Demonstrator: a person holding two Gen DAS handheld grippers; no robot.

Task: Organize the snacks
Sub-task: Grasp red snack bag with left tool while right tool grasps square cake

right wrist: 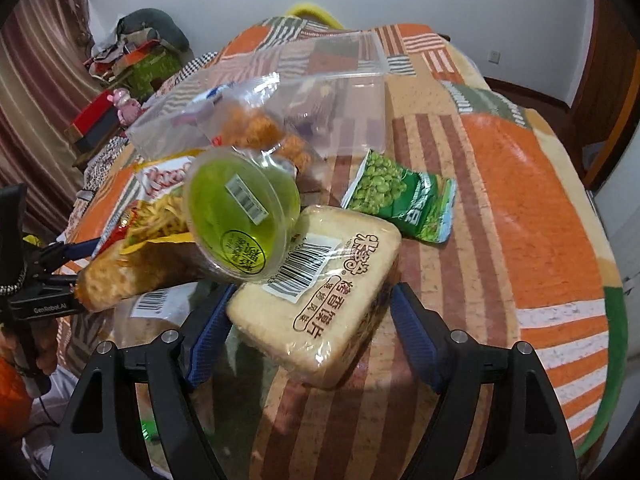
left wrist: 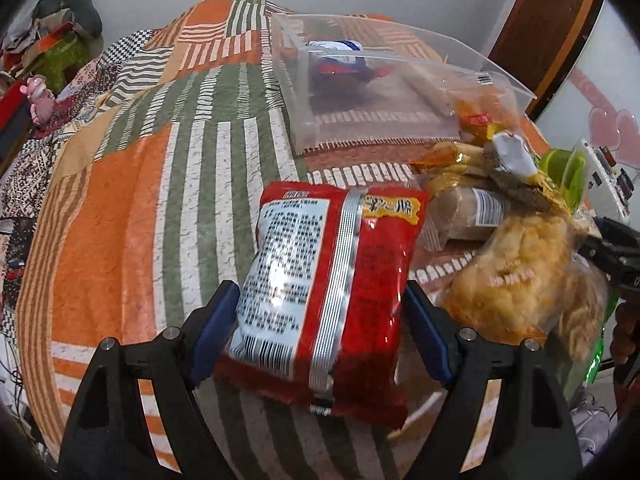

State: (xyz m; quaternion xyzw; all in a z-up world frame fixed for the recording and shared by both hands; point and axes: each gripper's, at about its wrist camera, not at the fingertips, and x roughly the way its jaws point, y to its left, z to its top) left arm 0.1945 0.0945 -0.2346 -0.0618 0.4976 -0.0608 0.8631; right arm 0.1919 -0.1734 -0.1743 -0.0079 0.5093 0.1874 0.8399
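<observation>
A red snack packet [left wrist: 332, 280] lies back-up on the patchwork quilt. My left gripper [left wrist: 320, 308] straddles it, open, blue pads close beside its two long edges. A wrapped pack of toast slices [right wrist: 316, 296] lies between the fingers of my right gripper [right wrist: 312, 304], also open and low over it. A green jelly cup [right wrist: 244, 216] leans on the toast pack. Behind them lie a green pea packet [right wrist: 404, 200], a yellow snack-stick bag [right wrist: 160, 208] and a clear bag of orange snacks [right wrist: 256, 128]. The clear plastic box [left wrist: 400, 40] holds a blue and red packet [left wrist: 340, 64].
A pack of yellow crisps [left wrist: 516, 272] lies in the pile to the right of the red packet. Clothes and boxes [right wrist: 136, 52] and a pink toy [right wrist: 126, 104] sit past the bed's far left side. A wooden door [left wrist: 560, 20] stands at the right.
</observation>
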